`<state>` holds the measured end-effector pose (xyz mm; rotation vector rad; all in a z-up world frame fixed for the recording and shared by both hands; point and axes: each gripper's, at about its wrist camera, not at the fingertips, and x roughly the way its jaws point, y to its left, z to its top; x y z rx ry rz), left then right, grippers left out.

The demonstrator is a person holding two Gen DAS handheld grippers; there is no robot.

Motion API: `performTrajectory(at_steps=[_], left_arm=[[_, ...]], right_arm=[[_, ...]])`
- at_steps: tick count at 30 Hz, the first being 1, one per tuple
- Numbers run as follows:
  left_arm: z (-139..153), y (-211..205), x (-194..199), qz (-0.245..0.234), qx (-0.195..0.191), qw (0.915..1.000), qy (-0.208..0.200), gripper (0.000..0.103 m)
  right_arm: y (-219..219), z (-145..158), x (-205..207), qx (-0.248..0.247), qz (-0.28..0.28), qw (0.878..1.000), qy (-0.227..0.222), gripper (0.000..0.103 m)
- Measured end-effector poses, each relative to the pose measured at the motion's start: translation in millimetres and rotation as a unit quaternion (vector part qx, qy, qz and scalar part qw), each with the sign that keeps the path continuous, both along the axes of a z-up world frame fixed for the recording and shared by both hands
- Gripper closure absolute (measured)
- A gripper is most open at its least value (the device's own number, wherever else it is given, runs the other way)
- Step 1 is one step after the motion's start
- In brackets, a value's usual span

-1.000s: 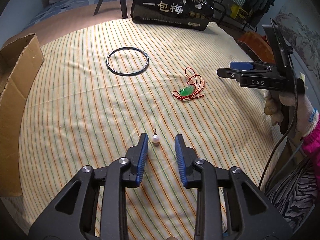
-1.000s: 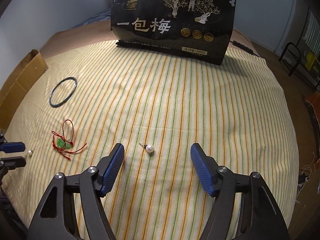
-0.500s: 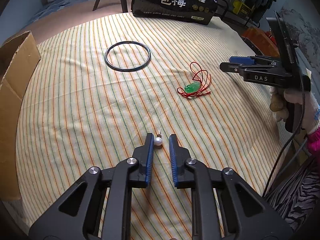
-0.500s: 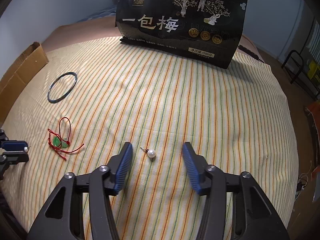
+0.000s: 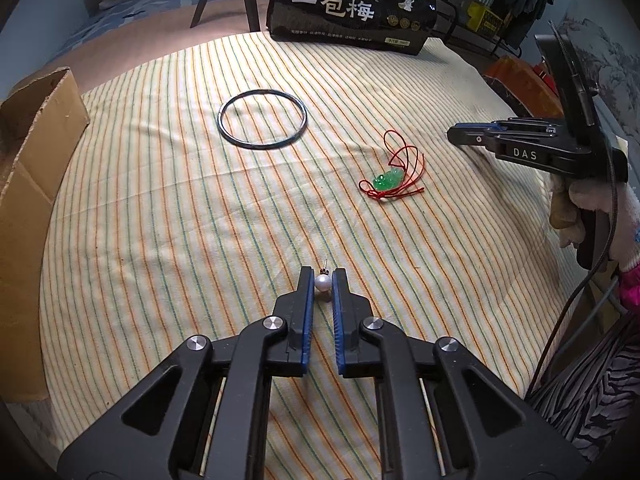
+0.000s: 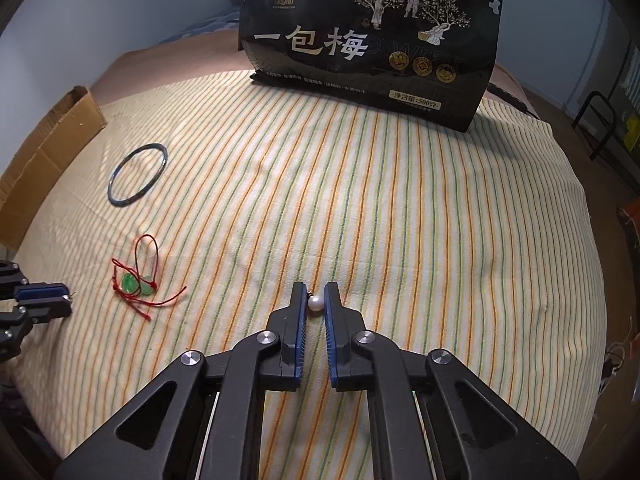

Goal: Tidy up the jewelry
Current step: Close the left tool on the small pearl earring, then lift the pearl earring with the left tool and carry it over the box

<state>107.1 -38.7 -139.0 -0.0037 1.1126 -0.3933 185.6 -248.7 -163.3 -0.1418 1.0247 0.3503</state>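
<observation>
Pinching one pearl earring each, your left gripper (image 5: 323, 276) and right gripper (image 6: 316, 292) have both closed; next, lift gently without crushing.

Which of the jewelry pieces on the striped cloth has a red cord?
The green pendant: its red cord lies looped around it. The dark bangle is a plain ring, and the two pearl earrings have only short pins.
</observation>
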Motion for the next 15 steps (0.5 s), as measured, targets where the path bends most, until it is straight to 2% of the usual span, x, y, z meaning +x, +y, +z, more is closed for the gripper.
performTrajectory(at_steps=[15], left_arm=[[36.8,22.5,-7.5,0.024,-0.033,0.9984,-0.039,0.096]], right_arm=[[11.4,39.3,-15.7,0.014,0.009,0.999,-0.037,0.096]])
